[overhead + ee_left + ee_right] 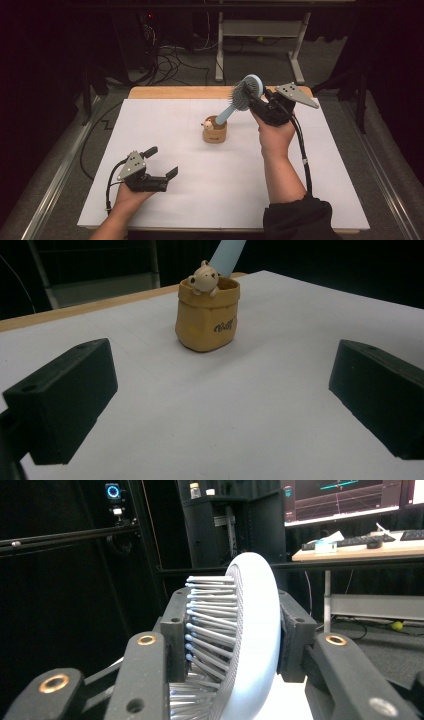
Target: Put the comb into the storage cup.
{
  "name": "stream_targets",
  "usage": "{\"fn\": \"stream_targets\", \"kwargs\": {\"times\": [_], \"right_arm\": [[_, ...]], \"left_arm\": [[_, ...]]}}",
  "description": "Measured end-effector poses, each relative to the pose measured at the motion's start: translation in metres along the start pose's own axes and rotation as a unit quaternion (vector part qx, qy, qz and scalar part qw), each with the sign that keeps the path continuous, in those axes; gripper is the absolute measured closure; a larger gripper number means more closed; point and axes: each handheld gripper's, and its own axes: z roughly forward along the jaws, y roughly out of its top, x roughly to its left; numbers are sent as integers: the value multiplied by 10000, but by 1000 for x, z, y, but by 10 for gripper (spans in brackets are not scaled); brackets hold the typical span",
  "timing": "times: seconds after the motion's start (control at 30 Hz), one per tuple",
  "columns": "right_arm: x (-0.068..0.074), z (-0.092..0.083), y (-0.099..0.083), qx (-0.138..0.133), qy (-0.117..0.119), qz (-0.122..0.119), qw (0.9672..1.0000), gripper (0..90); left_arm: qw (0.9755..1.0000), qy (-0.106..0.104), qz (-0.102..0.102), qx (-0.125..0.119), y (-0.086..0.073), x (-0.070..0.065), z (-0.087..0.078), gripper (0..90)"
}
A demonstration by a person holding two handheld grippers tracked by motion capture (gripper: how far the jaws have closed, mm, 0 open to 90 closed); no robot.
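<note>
Left claw: black body and blocky black jaws, grey three-cornered plate with dark screw holes on top, black cable looping from its rear. Right claw: same black build, grey plate, brass-coloured bushings at the jaw links, black cable trailing along the forearm. Right forearm wears a black sleeve.

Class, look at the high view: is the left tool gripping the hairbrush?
No. The left tool rests open on the white table, while the right tool clamps the hairbrush by its head.
</note>
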Motion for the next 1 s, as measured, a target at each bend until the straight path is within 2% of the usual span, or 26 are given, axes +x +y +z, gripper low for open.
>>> {"fn": "stream_targets", "kwargs": {"times": [0.4, 1.0], "right_arm": [[0, 7, -7, 47, -71, -58, 9999, 594], [5, 21, -21, 206, -27, -83, 9997, 592]], "left_arm": [[10000, 8, -23, -11, 1, 1, -1, 0], [10000, 50, -69, -33, 0, 4, -2, 0]]}}
